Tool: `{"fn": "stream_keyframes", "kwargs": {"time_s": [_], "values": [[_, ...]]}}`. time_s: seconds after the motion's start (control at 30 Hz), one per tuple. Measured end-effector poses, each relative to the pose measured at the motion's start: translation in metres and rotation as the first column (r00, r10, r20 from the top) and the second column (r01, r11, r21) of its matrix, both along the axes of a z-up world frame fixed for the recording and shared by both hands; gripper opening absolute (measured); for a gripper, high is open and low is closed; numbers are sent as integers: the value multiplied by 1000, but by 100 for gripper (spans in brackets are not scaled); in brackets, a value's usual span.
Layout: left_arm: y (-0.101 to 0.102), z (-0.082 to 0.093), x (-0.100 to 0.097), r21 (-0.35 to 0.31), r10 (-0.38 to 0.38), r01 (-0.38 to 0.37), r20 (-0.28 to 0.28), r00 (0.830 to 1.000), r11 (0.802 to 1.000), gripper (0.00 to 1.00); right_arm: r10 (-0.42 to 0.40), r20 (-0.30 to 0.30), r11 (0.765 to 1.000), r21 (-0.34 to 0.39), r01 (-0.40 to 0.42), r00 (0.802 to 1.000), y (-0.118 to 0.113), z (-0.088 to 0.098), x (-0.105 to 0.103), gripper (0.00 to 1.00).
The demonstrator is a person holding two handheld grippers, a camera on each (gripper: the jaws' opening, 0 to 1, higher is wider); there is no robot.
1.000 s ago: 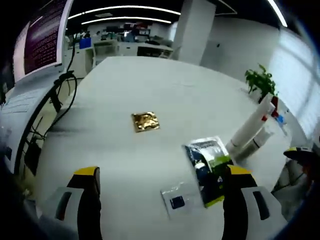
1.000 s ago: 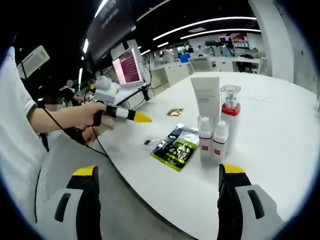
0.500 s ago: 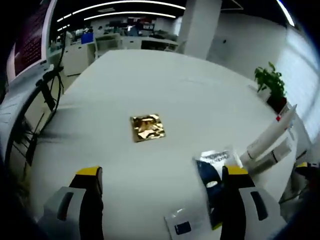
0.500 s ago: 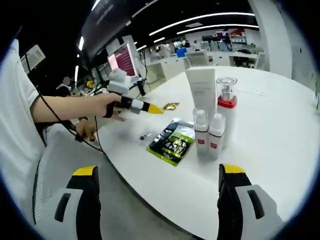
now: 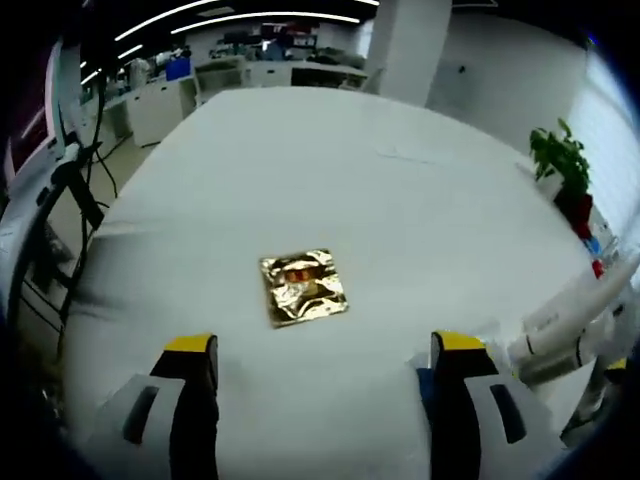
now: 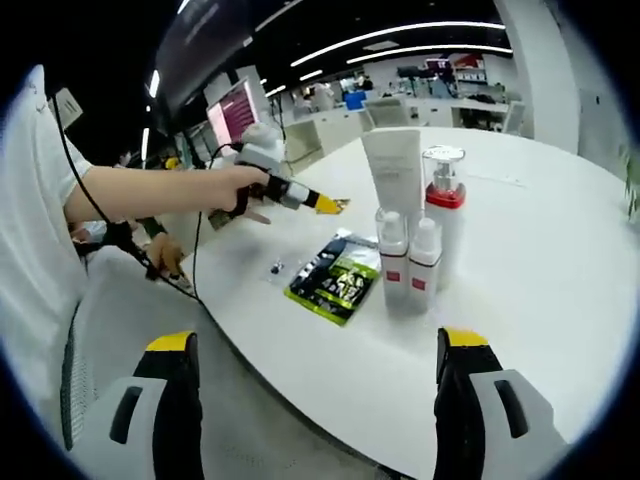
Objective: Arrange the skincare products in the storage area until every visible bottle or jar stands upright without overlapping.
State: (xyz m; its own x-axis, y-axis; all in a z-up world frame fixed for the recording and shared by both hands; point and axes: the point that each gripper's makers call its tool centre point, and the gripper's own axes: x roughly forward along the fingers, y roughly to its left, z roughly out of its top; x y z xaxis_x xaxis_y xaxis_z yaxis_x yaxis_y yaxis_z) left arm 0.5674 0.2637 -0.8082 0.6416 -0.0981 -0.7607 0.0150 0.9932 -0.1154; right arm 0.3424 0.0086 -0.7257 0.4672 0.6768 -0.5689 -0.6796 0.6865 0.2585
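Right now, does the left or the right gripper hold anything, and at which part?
Nothing is held. The left gripper is open above the gold packet, and the right gripper is open, short of the bottles.

Left view above table (image 5: pixel 400 200), right view beside it, sharing gold sachet (image 5: pixel 303 287).

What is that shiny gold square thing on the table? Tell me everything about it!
The flat, square, crinkled gold foil packet looks like metallic foil, with a reddish mark near its middle. It lies flat and slightly turned on the white table, alone, just ahead of the left gripper, whose open jaws do not touch it. What is inside cannot be seen.
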Motion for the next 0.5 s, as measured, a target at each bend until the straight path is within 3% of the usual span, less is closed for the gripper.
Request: {"fn": "stream_keyframes", "kwargs": {"time_s": [0.5], "values": [[14,-24,24,68,15,-8,-100,995,998,72,-19,-19,1000,-11,19,1000,-3,-4,1,97]]}}
